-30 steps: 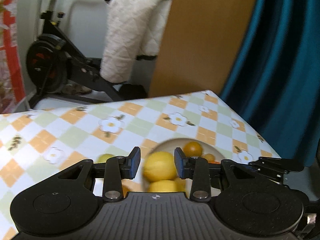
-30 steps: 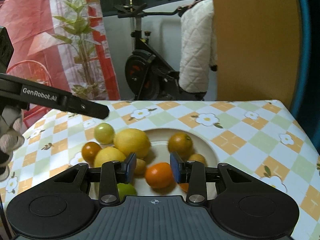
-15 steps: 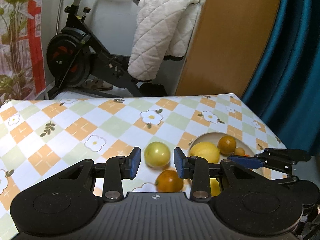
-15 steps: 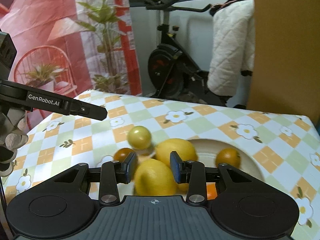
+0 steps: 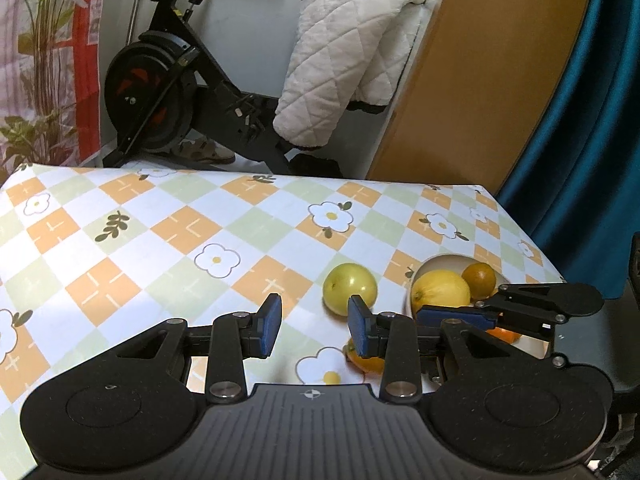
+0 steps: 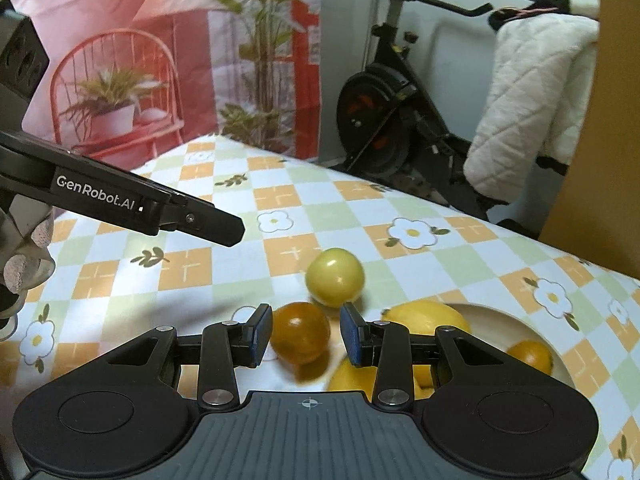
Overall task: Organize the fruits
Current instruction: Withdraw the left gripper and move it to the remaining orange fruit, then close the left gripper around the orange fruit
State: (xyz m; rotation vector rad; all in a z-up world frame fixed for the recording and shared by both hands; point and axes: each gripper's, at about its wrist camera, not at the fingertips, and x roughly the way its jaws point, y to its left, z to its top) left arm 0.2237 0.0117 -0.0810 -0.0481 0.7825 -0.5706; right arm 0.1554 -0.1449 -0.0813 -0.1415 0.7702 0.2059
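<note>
Orange point(image 6: 301, 332) is sitting on the tablecloth point(image 6: 188, 272), outside the bowl point(image 6: 524, 328), right between the R gripper point(image 6: 306, 334) pads, just fwd of the tips. Round fruit, no real long axis, so approach angle isn't mattering much. R gripper jaws are standing apart, nothing clamped; orange isn't looking touched by either pad, though motion blur is making that hard to confirm. In L wrist view the same orange point(image 5: 366, 362) is peeking out low, mostly hidden behind the L gripper's right finger. L gripper point(image 5: 313, 326) is also open w/ only bare cloth between its pads. R is clearly nearer and better lined up; judging R is going for the pick.

Green-yellow apple point(image 6: 335, 277) is lying just behind the orange, also on the cloth, close, maybe touching, can't tell.

Counts: loose on cloth = 1 orange + 1 apple. In bowl, visible: 2 lemons (far one point(image 6: 426, 317), near one partly behind R finger), 1 small orange point(image 6: 530, 356) at far right; more may be hidden under the gripper body.

Bkgd: exercise bike point(image 6: 384, 120) w/ white quilted jacket point(image 6: 532, 92) draped on it.
</note>
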